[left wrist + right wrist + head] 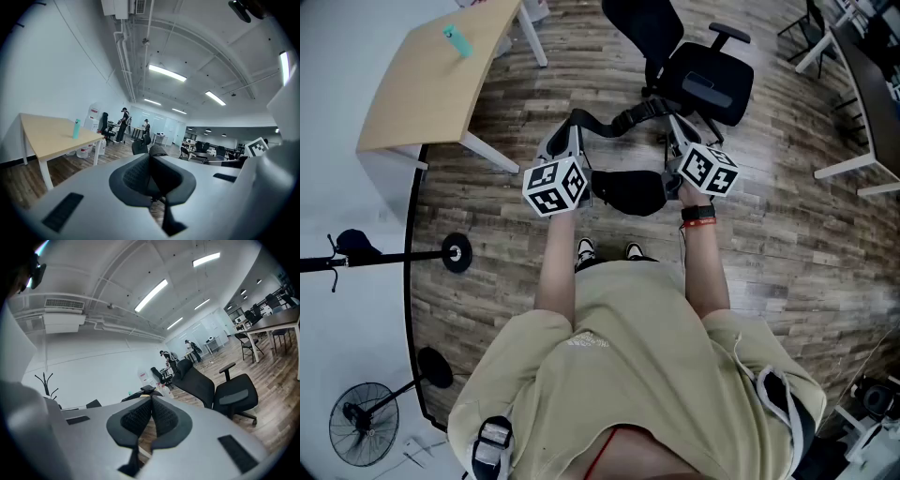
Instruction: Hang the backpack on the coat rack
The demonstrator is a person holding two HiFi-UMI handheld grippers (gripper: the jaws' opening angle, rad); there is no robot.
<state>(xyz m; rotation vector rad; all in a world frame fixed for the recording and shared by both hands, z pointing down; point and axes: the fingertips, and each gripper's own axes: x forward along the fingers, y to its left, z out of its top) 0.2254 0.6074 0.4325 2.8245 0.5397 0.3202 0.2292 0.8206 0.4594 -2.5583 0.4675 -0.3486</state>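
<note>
In the head view a black backpack (628, 192) hangs in front of the person, between the two grippers. Its strap (614, 120) runs from the tips of my left gripper (571, 127) across to my right gripper (674, 127). Both are shut on the strap, one at each end. In the left gripper view the pads (136, 176) press together, and in the right gripper view the pads (136, 420) do the same. The coat rack (375, 257) stands at the left by the white wall, its base (457, 253) on the floor. Its branches (47, 380) show in the right gripper view.
A black office chair (703, 80) stands just beyond the backpack. A wooden table (441, 75) with a teal bottle (457, 40) is at the far left. A floor fan (364, 427) stands near the rack. More desks (872, 103) line the right side.
</note>
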